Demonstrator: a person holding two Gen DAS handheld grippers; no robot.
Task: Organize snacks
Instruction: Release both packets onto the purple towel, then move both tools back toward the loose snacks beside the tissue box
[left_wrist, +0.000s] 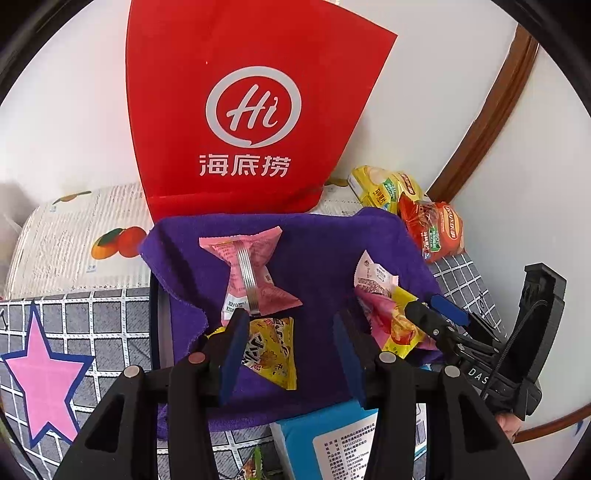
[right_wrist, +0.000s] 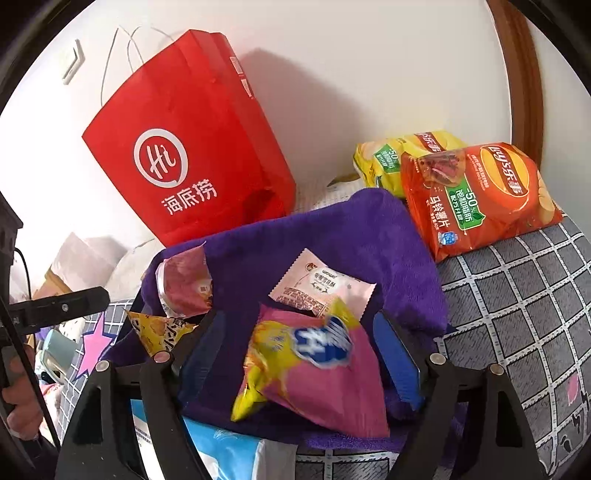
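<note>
A purple towel (left_wrist: 325, 236) lines a dark-edged container on the bed. On it lie a pink packet (left_wrist: 251, 273), a yellow packet (left_wrist: 273, 347), a pale pink packet (right_wrist: 321, 291) and a pink-and-yellow packet (right_wrist: 314, 373). My left gripper (left_wrist: 291, 317) hovers open over the towel, with the yellow packet lying by its left pad (left_wrist: 232, 350) and not pinched. My right gripper (right_wrist: 299, 321) is open wide. The pink-and-yellow packet sits blurred and loose between its pads, touching neither. From the left wrist view the right gripper (left_wrist: 424, 304) shows at the towel's right side.
A red paper bag (right_wrist: 184, 166) stands against the white wall behind the towel. An orange chip bag (right_wrist: 476, 199) and a yellow one (right_wrist: 384, 158) lie at the back right. A blue tissue pack (left_wrist: 332, 439) sits just in front. A grid-patterned sheet (right_wrist: 517, 314) covers the bed.
</note>
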